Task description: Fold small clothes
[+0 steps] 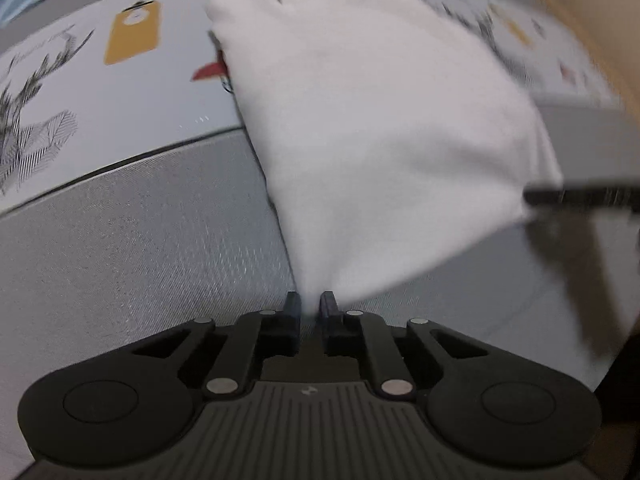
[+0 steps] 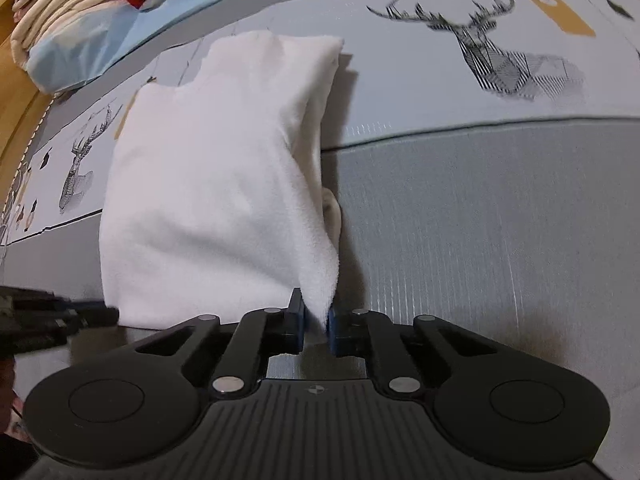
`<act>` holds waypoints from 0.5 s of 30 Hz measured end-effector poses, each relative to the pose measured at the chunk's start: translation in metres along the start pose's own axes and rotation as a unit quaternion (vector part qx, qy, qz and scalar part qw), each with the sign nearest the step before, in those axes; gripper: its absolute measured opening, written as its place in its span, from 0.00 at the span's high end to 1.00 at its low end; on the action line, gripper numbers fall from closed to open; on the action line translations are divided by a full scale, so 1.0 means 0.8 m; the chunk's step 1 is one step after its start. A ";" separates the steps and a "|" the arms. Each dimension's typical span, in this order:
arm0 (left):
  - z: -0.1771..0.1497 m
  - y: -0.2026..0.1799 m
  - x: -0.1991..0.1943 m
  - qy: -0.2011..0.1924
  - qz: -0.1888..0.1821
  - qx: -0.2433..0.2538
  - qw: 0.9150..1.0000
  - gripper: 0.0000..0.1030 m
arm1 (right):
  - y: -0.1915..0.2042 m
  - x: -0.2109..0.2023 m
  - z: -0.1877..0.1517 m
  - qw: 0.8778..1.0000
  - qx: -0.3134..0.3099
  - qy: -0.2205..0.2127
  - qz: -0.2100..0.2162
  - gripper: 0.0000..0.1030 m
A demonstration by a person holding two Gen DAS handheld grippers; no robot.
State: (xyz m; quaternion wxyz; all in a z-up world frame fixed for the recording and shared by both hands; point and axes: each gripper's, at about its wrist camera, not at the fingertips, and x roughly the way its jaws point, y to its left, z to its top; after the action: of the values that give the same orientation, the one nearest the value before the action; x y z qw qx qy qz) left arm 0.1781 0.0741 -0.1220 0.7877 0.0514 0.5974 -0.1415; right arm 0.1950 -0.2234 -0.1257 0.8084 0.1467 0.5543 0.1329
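While the white garment [image 1: 360,128] lies partly folded across the bed, each gripper has hold of one of its near corners. On the left side, the left gripper [image 1: 310,306] has its two black fingers drawn nearly together, and a point of white cloth runs down between them, so it is pinching that corner. From there the garment fans out and away over the grey woven band of the bedsheet [image 1: 120,240] and onto the pale part printed with a deer and a yellow tag [image 1: 134,32].

Further right, the cloth's other near corner is pulled to a second point where the right gripper [image 2: 316,320] pinches it between its blue-faced pads, the jaws all but closed. In the right wrist view the garment looks like a narrow, several-layered panel, already doubled lengthwise, with a thicker fold showing along its right edge. A stack of folded clothes [image 2: 60,8] sits far off at the upper left, beside something red and a light blue cloth.

I judge the step in hand to be taking up the near edge for the crosswise fold. The next move probably calls for lifting both corners together, keeping the edge taut and level between the two grippers, and carrying it over toward the far edge so the layers land square. Uneven lift would skew the fold or let the lower layers slide.
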 end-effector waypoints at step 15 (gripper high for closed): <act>-0.063 -0.038 -0.167 -0.186 0.112 -0.048 0.975 0.23 | 0.024 -0.192 -0.038 0.980 -0.057 -0.169 -0.087 0.38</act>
State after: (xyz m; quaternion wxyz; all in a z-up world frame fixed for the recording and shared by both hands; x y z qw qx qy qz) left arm 0.0900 0.0790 -0.0057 0.8972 0.0530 0.4373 -0.0310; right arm 0.1114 -0.2613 0.0030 0.9058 0.0722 0.4121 0.0669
